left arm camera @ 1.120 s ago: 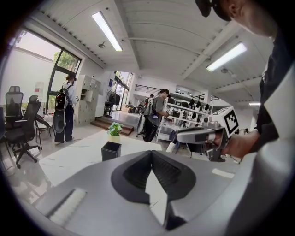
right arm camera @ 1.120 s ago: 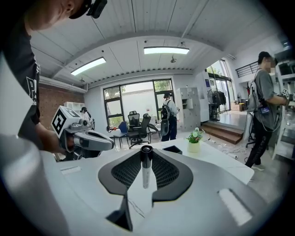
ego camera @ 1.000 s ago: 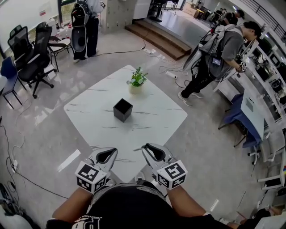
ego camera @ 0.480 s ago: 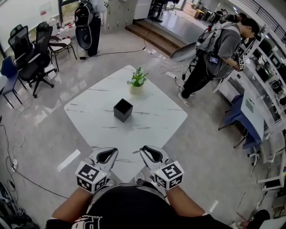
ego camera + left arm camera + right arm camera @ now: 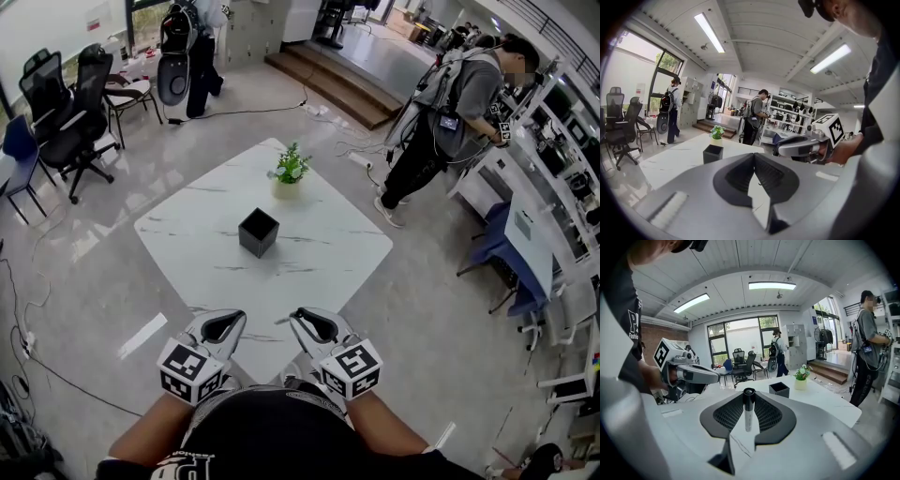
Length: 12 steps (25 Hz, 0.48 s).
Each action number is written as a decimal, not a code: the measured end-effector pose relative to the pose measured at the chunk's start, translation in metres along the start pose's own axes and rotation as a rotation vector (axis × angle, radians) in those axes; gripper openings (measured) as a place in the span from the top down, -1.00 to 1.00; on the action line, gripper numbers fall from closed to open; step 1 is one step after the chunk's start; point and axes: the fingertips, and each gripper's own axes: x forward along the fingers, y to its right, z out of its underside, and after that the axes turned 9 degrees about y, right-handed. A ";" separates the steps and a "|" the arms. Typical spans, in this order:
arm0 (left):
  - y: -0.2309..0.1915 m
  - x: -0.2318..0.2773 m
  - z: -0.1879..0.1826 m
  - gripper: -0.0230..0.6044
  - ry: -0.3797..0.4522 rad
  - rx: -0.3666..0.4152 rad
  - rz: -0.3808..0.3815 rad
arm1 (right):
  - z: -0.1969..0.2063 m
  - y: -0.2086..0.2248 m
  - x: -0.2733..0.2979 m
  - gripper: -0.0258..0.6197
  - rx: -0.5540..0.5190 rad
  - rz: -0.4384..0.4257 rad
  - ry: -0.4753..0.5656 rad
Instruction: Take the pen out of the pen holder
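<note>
One pen (image 5: 748,412) stands clamped in right claw (image 5: 749,396); left claw (image 5: 753,156) closed.

Plant (image 5: 289,169) apparently close behind pen holder (image 5: 258,232)

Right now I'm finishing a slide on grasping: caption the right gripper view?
Right gripper shut on the pen, black pen holder standing beyond on the white table.

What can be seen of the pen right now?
The pen is slim, with a black, round-tipped end and a pale, plastic-looking barrel. It sits clamped between the ribbed black fingers of the right gripper, running along them, black end at their tips. It is out of the black pen holder, which stands apart on the table.
</note>
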 end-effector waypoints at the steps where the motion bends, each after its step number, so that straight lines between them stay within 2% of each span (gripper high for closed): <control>1: 0.000 0.000 0.000 0.75 0.002 0.000 0.000 | 0.000 0.000 0.000 0.71 -0.001 -0.001 0.000; 12: 0.001 0.001 0.001 0.75 0.002 -0.004 -0.003 | -0.001 0.000 0.000 0.71 0.001 -0.005 0.002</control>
